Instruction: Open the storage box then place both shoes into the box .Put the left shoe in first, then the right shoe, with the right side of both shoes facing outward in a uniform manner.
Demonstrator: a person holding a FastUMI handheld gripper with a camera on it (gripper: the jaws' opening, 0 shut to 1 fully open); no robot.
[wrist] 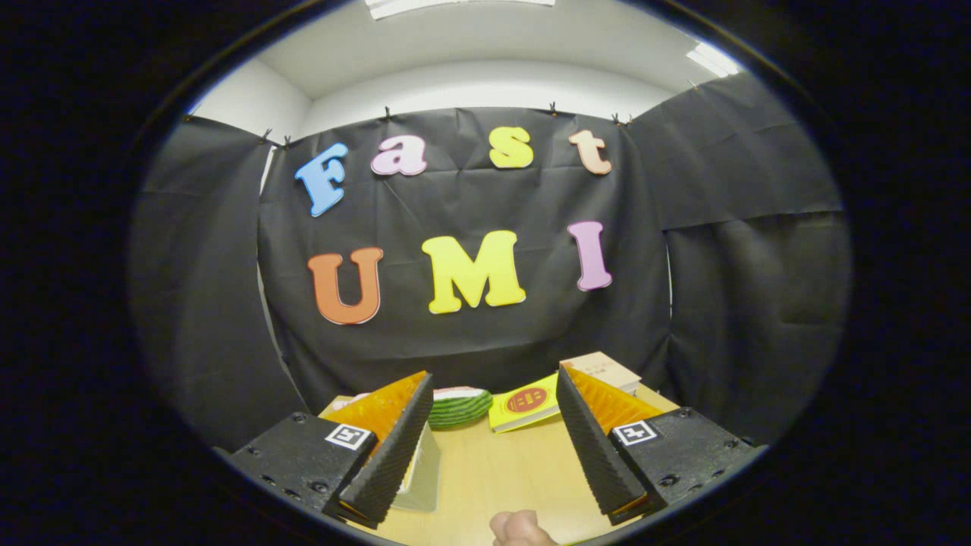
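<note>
**A:** So what's the gripper (493, 447) doing here? Its fingers are sitting spread wide apart, gripping nothing, just hanging over the bare middle of the wooden table (516, 470).

**B:** Yep, fully released. Beyond the fingers, along the table's far edge, a watermelon slice (459, 407) is lying, with a yellow book (525, 406) just beside it and a tan book (607, 370) peeking out behind the right finger.

**A:** There's a pale clear panel (423, 474) showing right by the left finger. Storage box maybe? Can't tell.

**B:** Same, and the shoes can't be placed from this. A fingertip (520, 528) is poking in at the near edge, between the two fingers.
</note>
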